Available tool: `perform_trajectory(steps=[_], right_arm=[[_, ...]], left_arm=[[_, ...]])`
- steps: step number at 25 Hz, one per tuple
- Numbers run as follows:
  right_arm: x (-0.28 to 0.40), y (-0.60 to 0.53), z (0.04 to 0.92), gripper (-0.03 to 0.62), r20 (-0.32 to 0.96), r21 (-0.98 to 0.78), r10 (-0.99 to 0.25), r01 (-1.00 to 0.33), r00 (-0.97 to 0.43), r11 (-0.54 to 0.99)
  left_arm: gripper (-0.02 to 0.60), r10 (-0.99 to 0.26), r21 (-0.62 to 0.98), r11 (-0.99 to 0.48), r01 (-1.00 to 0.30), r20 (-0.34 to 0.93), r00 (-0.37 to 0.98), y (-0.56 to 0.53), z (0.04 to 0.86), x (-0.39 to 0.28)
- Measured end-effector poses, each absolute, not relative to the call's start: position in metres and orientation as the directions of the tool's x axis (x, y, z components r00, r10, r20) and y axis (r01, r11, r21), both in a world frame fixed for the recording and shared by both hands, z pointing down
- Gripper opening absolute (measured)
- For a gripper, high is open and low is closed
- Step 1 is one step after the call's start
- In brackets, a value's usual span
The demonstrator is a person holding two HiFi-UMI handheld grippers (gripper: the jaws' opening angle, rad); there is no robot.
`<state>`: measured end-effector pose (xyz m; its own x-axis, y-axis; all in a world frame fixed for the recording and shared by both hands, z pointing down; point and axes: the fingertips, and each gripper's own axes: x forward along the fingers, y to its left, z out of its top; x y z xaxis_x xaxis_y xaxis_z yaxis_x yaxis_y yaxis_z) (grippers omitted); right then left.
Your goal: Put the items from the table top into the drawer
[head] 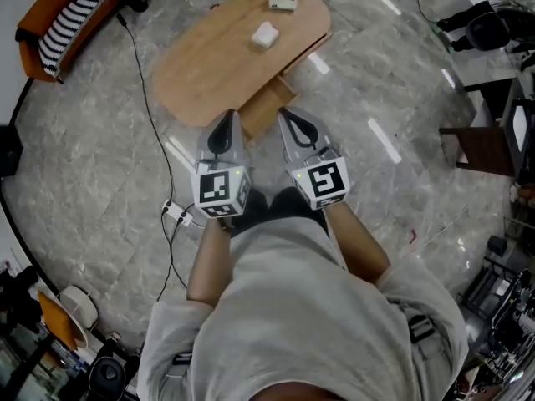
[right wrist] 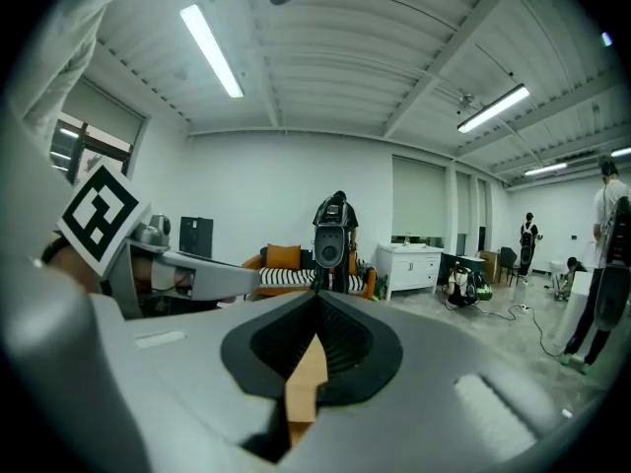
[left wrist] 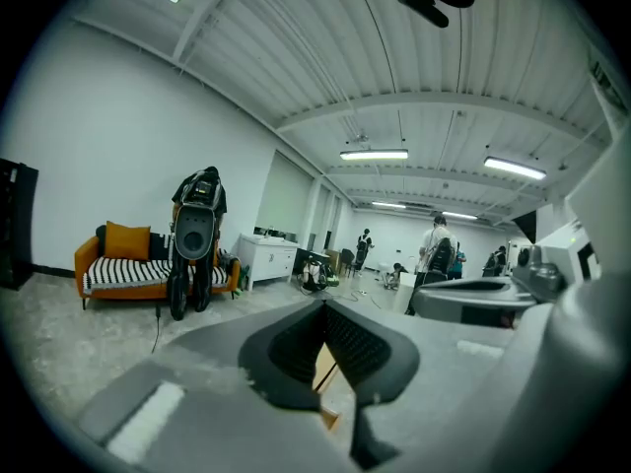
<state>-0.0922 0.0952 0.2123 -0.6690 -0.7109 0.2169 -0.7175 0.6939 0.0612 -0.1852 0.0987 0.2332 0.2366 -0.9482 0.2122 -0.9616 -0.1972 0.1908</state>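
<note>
Nothing stowed yet: white box [head: 282,1], white block [head: 264,34] on desk [head: 209,69]. My left gripper [head: 226,117] and right gripper [head: 289,115] both empty, fingers together, beside desk drawer [head: 266,105].

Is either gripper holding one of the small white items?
No, the flat white box and the small white block both lie on the oval wooden table, and the left gripper and right gripper are shut and empty.

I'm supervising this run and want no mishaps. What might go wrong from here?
The left gripper and right gripper have their fingers shut; reaching the near white item or the far white item that way may knock it off the table. The drawer juts toward the person and might get bumped. The floor cable could trip them.
</note>
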Motion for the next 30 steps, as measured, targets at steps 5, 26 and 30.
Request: perform_trajectory(steps=[5, 26, 30], right_arm=[[-0.098, 0.083, 0.235, 0.008, 0.267, 0.024, -0.725, -0.748, -0.635, 0.664], [-0.043, -0.078, 0.406, 0.008, 0.275, -0.247, -0.704, -0.756, -0.654, 0.606], [-0.026, -0.108, 0.432, 0.008, 0.286, -0.206, -0.718, -0.773, -0.634, 0.6]], left_arm=[[0.02, -0.931, 0.23, -0.222, -0.948, 0.239, 0.276, 0.073, 0.251, -0.19], [0.02, -0.753, 0.152, -0.335, -0.93, 0.55, 0.361, -0.04, 0.432, -0.108], [0.02, -0.749, 0.179, -0.337, -0.924, 0.544, 0.378, -0.076, 0.471, -0.088]])
